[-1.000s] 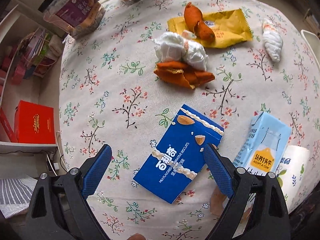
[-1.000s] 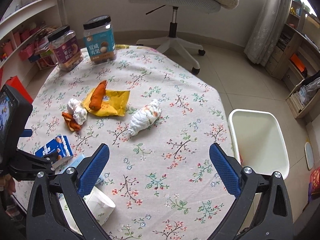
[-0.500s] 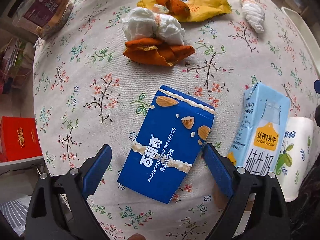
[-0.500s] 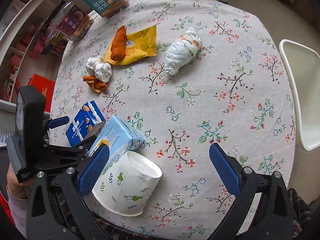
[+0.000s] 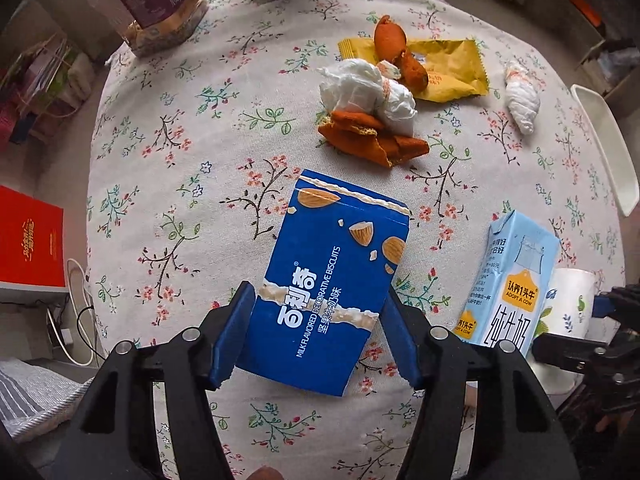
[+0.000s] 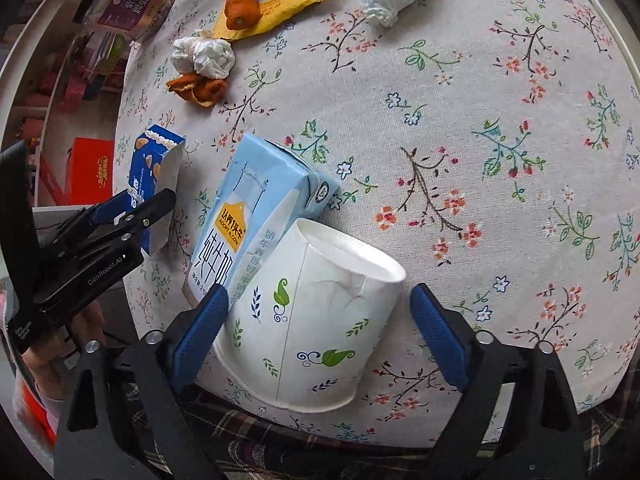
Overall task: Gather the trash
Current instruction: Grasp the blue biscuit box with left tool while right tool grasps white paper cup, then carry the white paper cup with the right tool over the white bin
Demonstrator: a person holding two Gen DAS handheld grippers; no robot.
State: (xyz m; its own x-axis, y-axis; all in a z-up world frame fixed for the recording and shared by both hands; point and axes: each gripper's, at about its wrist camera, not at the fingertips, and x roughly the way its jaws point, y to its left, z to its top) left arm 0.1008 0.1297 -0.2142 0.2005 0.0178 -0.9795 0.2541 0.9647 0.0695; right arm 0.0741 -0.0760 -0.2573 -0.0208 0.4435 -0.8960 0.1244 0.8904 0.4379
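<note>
Near the table's (image 5: 168,200) front edge, the left gripper (image 5: 316,338) has just closed onto the blue biscuit box (image 5: 328,280). The right gripper (image 6: 320,332), narrowing, straddles the tipped paper cup (image 6: 316,320); only its left pad touches. The right view alone shows the box's open end.

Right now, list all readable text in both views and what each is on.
"MILK FLAVORED DECORATIVE BISCUITS": blue biscuit box, next to large white Chinese characters.
"ADOPT A COW": yellow tag on the light blue milk carton; "纯牛奶" below it.
"GenRobot.AI": side of the left gripper.
Red box: gold print, too small.
Snack jars: Chinese labels, blurred.
Yellow wrapper: unreadable.
Paper cup: leaf pattern only.
</note>
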